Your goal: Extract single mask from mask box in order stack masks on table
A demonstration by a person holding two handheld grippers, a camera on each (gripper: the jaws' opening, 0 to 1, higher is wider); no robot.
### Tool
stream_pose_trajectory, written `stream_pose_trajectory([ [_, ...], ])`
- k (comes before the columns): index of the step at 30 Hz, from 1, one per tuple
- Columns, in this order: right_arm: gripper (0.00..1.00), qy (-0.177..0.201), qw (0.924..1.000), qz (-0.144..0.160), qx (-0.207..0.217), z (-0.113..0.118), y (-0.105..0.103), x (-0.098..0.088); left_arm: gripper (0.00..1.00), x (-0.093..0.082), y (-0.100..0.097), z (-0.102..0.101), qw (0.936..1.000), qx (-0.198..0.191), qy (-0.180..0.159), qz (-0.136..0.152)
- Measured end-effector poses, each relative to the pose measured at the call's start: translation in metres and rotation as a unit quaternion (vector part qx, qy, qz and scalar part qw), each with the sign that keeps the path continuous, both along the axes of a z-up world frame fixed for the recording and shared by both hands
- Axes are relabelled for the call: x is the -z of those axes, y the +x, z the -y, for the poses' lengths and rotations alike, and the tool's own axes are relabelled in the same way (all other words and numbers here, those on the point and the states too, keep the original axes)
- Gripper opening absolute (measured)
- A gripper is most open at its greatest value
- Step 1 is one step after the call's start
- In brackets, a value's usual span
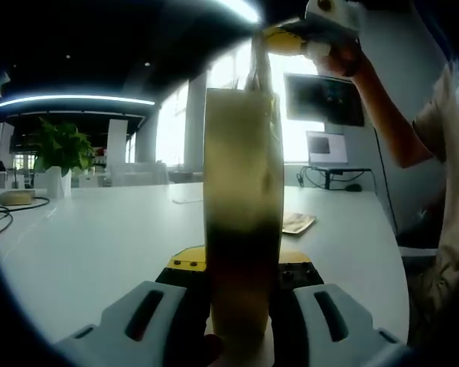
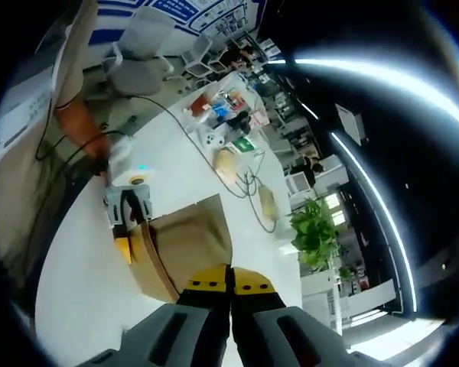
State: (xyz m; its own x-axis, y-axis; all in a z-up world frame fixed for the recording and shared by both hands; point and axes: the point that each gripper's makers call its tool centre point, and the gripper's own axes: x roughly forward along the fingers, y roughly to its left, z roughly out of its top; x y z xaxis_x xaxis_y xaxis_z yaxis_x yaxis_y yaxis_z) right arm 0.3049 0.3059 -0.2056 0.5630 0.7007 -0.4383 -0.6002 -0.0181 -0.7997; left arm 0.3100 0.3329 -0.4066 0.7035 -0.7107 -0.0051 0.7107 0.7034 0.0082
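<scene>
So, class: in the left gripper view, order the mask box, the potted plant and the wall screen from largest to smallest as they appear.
1. mask box, by far the largest, though it is right at the camera.
2. wall screen and potted plant look alike in size; too close to rank.

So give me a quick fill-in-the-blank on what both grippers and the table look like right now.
1. The left gripper is clamped on the ___.
2. The right gripper, above the box, has its jaws ___.
3. The potted plant stands on a table whose top is ___ in colour.
Missing words: mask box; shut; white.
</scene>
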Motion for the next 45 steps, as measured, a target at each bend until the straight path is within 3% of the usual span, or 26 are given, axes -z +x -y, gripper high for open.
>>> stream_pose_trajectory([
  [32, 0.0, 0.055, 0.9946, 0.083, 0.03, 0.024, 0.006, -0.068, 0.19, 0.001, 0.0, 0.0, 1.0, 0.001, 0.002, 0.0],
  [39, 0.0, 0.054, 0.9924, 0.098, 0.051, 0.038, 0.01, -0.075, 0.19, 0.001, 0.0, 0.001, 1.0, 0.001, 0.002, 0.0],
  [45, 0.0, 0.048, 0.9926, 0.093, 0.062, 0.048, 0.011, -0.07, 0.19, 0.001, 0.0, 0.0, 1.0, 0.001, 0.002, 0.0],
])
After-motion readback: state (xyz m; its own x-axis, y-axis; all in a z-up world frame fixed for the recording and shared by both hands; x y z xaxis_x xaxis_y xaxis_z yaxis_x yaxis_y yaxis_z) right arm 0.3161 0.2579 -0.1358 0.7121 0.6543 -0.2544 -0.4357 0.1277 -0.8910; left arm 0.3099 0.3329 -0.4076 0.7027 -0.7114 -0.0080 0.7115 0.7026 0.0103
